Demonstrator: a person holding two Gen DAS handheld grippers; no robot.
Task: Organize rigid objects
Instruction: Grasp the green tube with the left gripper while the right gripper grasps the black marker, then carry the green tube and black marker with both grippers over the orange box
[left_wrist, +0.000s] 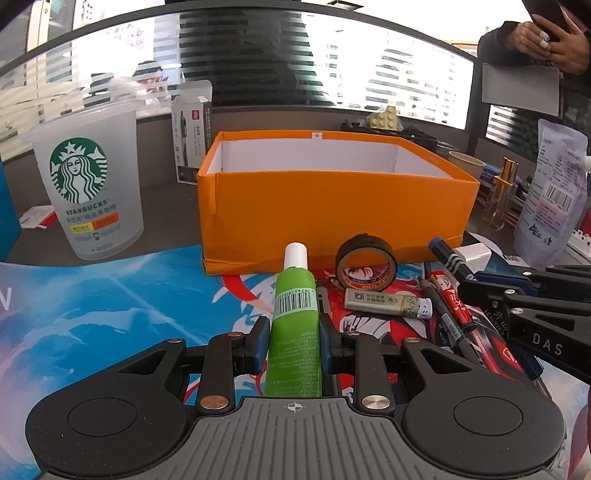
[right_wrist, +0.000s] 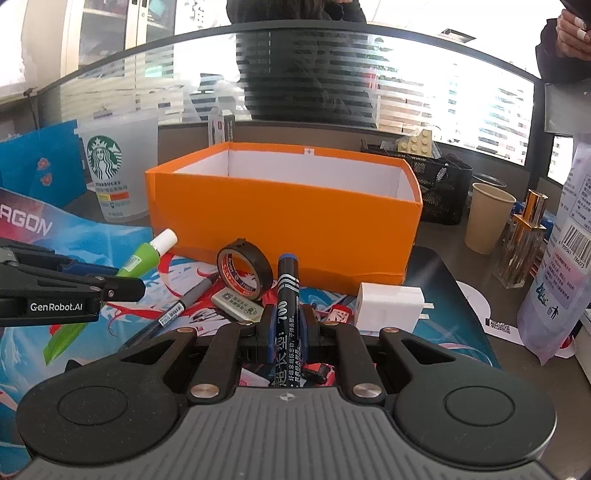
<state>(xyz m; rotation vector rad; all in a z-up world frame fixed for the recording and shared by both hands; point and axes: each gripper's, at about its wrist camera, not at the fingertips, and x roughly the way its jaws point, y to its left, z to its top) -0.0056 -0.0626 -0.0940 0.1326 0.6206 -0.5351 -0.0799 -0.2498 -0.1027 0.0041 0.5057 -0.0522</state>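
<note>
Both wrist views look closely forward-down at the shared orange box (left_wrist: 332, 206).

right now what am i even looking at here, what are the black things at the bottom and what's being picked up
These are two handheld tongs, one in each of a person's hands, each with a camera looking along its fingers. One picture comes from the left tongs, shut on a green tube. The other comes from the right tongs, shut on a black marker. Ahead stands an open orange box, sitting partly on a colourful mat. On the mat lie a tape roll, an eraser, pens and a white charger. A plastic cup stands to the left.
</note>
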